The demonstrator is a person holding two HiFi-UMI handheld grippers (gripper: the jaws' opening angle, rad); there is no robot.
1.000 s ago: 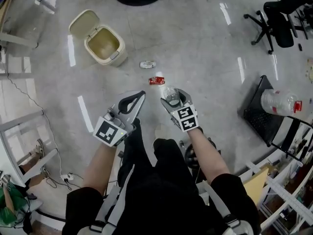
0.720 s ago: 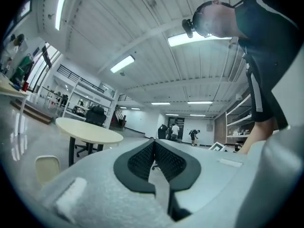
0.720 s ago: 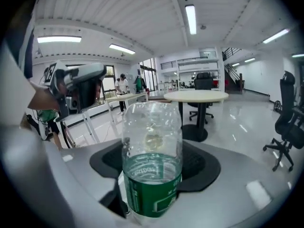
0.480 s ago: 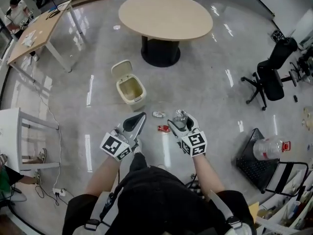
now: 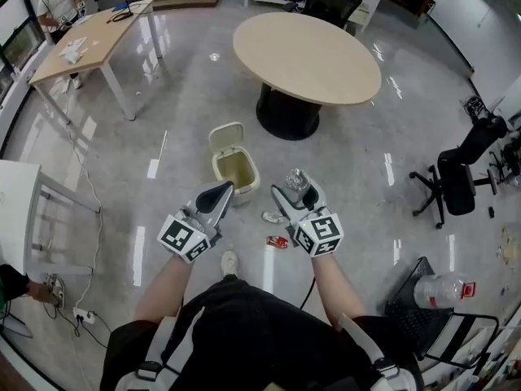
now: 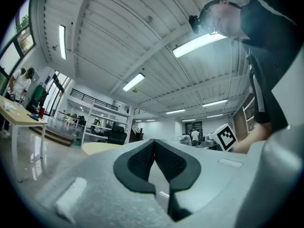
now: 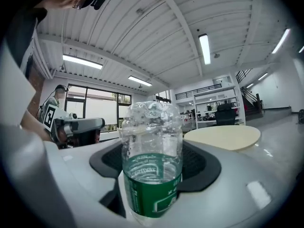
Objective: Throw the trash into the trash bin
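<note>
A clear plastic bottle [image 7: 152, 160] with a green label stands between the jaws of my right gripper [image 5: 296, 192], whose dark pads [image 7: 197, 164] press on its sides. In the head view the bottle [image 5: 295, 181] shows at the gripper's tip, held well above the floor. My left gripper [image 5: 218, 194] is beside it on the left, shut with nothing in it; its pads [image 6: 142, 158] meet at the tips. The cream trash bin [image 5: 236, 168], lid open, stands on the floor just beyond both grippers.
A crumpled silver piece [image 5: 273, 217] and a red wrapper [image 5: 278, 241] lie on the floor under the right gripper. A round table [image 5: 308, 55] stands behind the bin, a desk [image 5: 89, 37] far left, an office chair [image 5: 457, 179] right. Another bottle [image 5: 442, 290] lies lower right.
Both grippers have risen off the floor, the right one still holding the bottle. The head view has tilted up, so the bin, round table and desk now show farther ahead.
</note>
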